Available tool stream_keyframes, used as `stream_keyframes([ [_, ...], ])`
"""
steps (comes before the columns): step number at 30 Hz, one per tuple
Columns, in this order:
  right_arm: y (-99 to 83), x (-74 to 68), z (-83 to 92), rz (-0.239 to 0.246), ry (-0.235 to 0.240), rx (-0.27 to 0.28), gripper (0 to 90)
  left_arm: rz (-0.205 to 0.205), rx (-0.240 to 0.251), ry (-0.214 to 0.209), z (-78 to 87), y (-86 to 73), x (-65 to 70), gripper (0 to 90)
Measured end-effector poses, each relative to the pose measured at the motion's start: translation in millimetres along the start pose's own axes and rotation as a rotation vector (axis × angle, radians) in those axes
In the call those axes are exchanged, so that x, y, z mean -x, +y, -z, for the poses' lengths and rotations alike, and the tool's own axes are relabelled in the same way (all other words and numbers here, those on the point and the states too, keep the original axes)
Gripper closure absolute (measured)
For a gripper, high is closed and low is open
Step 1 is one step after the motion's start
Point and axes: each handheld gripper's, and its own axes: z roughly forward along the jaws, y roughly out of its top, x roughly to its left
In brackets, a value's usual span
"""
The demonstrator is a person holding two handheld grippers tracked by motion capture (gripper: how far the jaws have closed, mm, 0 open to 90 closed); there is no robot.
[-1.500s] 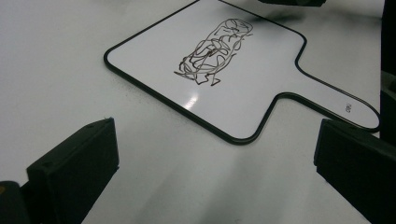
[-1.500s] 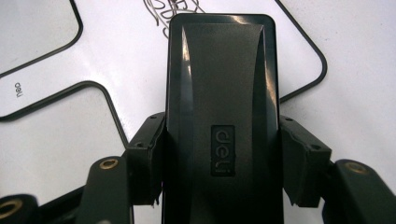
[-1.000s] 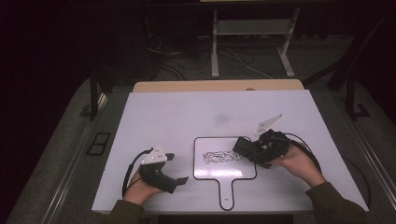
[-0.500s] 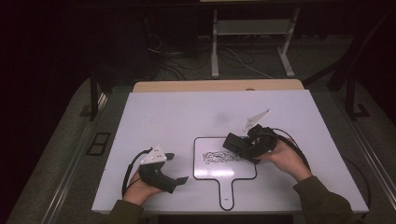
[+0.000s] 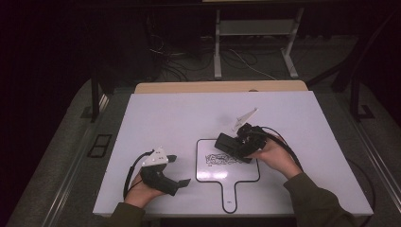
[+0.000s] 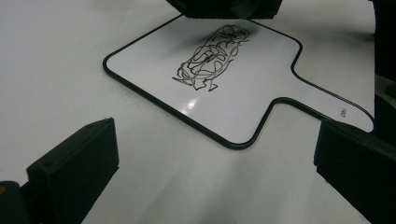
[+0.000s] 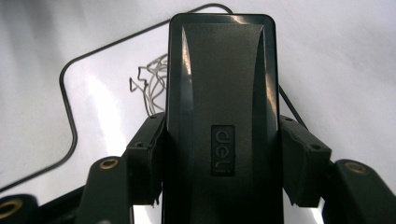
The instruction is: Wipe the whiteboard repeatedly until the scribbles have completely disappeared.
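Note:
A small paddle-shaped whiteboard (image 5: 239,174) with a black rim lies on the white table, handle toward the near edge, with a black scribble (image 5: 218,159) on it. My right gripper (image 5: 236,147) is shut on a black eraser (image 5: 226,143) and holds it over the scribble's far edge. In the right gripper view the fingers (image 7: 145,161) press both sides of the eraser (image 7: 222,93), with the scribble (image 7: 152,86) showing to its left. My left gripper (image 5: 178,170) rests on the table left of the board, jaws open and nothing between them. The left gripper view looks across the whiteboard (image 6: 266,93) at the scribble (image 6: 212,58).
The white table (image 5: 165,118) has bare room at the left and far side. A wooden strip (image 5: 217,87) runs along its far edge. A metal stand (image 5: 255,33) and loose cables sit on the dark floor behind. The right gripper's cable (image 5: 286,149) loops past the wrist.
My right hand has carried the eraser leftward, from the whiteboard's right edge to over the scribble. The left gripper has stayed where it was.

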Motion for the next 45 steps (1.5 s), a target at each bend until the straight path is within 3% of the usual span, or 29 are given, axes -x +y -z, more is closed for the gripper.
stream_keyframes([
  [13, 23.3, -13.8, -32.7, 0.076, 0.009, -0.049, 38.7, 0.003, 0.001, 0.004, 1.2, -0.5, -0.8, 0.0],
  [25, 30.3, -17.6, -51.8, 0.11, 0.002, -0.09, 38.7, 0.004, 0.002, 0.001, 0.9, -0.6, -0.9, 0.0],
  [45, 30.1, -18.8, -54.9, 0.131, 0.003, -0.102, 37.8, 0.0, -0.001, 0.0, 1.0, -0.5, -0.7, 0.0],
])
